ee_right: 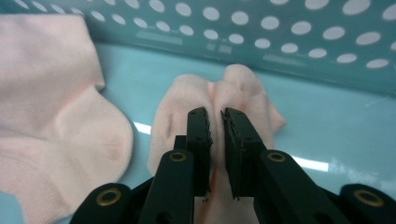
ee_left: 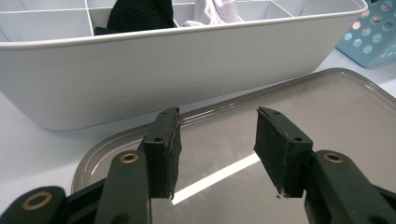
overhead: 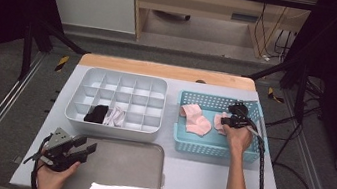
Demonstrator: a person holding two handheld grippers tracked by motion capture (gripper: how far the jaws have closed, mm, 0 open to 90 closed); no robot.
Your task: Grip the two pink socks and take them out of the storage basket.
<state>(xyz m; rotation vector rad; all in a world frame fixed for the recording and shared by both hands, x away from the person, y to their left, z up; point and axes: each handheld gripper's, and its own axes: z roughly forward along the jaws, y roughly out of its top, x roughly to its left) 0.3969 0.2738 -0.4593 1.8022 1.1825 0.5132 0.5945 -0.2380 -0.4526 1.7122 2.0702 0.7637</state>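
Right claw (ee_right: 215, 122) is clenched on just a thin fold of the small pale pink fabric sock (ee_right: 219, 98) in the perforated turquoise plastic basket (ee_right: 280, 28), so it might slip free once lifted, tbh.

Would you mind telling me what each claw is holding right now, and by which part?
The right claw pinches a pink sock in the basket, by a raised fold along its middle. The left claw is open, holding nothing.

High view: fixed above the near edge of the desk (overhead: 204, 181), facing forward and down on the blue basket (overhead: 184, 145). Right gripper view: close inside that basket (ee_right: 299, 42), facing its dotted wall. Left gripper view: low, left of the basket (ee_left: 378, 42), its corner shared.
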